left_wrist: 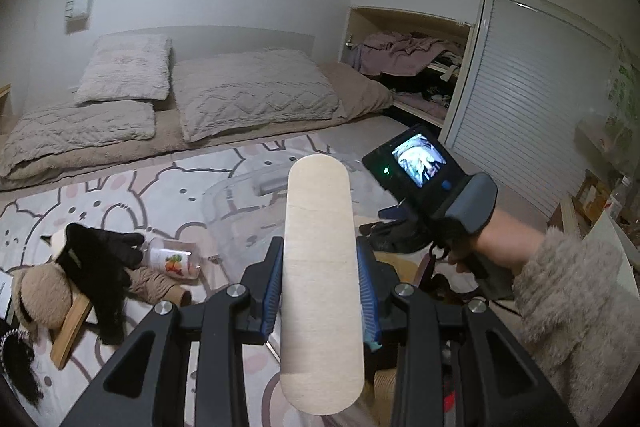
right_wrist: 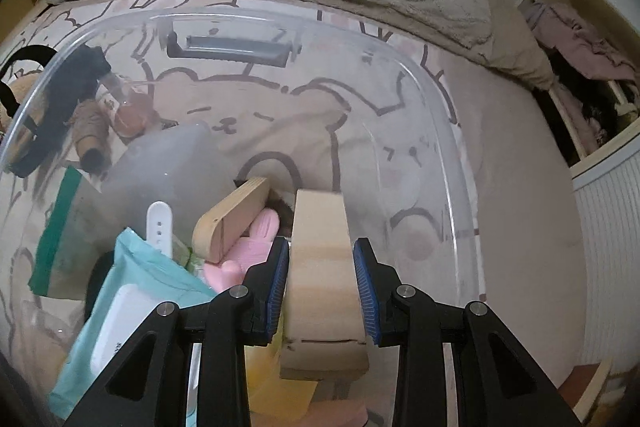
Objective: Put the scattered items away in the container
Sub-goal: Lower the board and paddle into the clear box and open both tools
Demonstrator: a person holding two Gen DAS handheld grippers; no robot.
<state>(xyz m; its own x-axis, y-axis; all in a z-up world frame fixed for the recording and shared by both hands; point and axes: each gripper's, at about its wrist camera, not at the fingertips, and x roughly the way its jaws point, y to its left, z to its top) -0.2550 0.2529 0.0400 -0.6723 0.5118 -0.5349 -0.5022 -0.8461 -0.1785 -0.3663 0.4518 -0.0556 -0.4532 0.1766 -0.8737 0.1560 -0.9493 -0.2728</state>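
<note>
My left gripper (left_wrist: 320, 271) is shut on a long pale wooden board (left_wrist: 320, 267) with rounded ends, held above the patterned rug. My right gripper (right_wrist: 321, 269) is shut on a thick pale wooden block (right_wrist: 320, 263) over the clear plastic container (right_wrist: 448, 131). Inside the container lie another wooden piece (right_wrist: 232, 215), a pink rubbery item (right_wrist: 248, 251), a teal wipes pack (right_wrist: 132, 299) and a white strap (right_wrist: 160, 227). On the rug to the left lie a black glove (left_wrist: 100, 259), a small bottle (left_wrist: 176, 259) and a plush toy (left_wrist: 40, 295). The right gripper's body also shows in the left wrist view (left_wrist: 424, 183).
A low bed with grey pillows (left_wrist: 248, 91) lies behind the rug. An open closet with clothes (left_wrist: 416, 67) and a slatted door (left_wrist: 528, 115) stand at the right. A wooden stick (left_wrist: 72, 327) lies under the plush toy.
</note>
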